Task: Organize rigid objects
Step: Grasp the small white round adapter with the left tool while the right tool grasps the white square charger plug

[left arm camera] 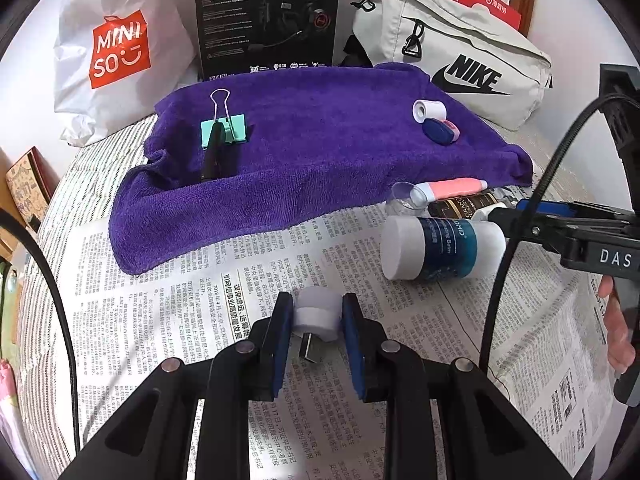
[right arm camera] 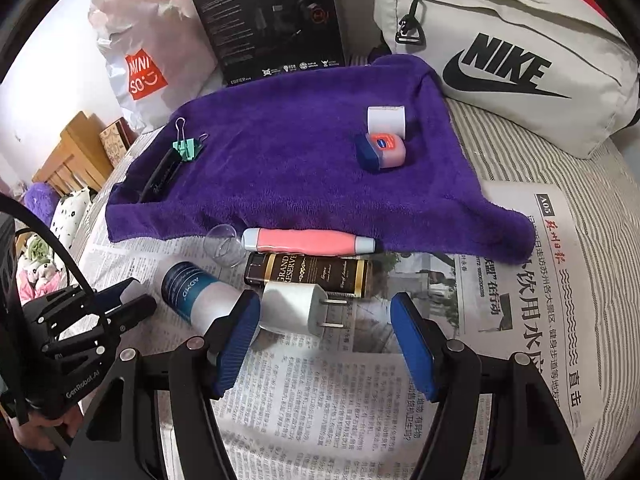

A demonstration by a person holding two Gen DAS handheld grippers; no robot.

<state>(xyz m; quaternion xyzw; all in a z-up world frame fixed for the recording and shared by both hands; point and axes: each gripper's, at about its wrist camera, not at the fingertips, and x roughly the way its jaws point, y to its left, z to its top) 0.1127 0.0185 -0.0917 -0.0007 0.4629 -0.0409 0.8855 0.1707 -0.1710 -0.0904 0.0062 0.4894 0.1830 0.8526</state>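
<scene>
My left gripper (left arm camera: 318, 316) is shut on a small white USB adapter (left arm camera: 318, 312) with its metal plug pointing down, above the newspaper (left arm camera: 200, 280). My right gripper (right arm camera: 324, 340) is open above the newspaper (right arm camera: 320, 400), a white wall charger (right arm camera: 292, 308) lying just ahead of its left finger. On the purple towel (left arm camera: 320, 152) lie a mint binder clip (left arm camera: 223, 130), a black pen (left arm camera: 212, 152), a white roll (left arm camera: 429, 110) and a blue-and-pink jar (left arm camera: 440, 130). A blue-labelled tube (left arm camera: 436, 252) lies on the paper.
A pink tube (right arm camera: 308, 240), a dark gold-labelled lighter (right arm camera: 308, 274) and a clear cap (right arm camera: 224, 242) lie by the towel's near edge. A Miniso bag (left arm camera: 116, 52), a black headset box (left arm camera: 268, 16) and a Nike bag (left arm camera: 460, 56) stand behind the towel.
</scene>
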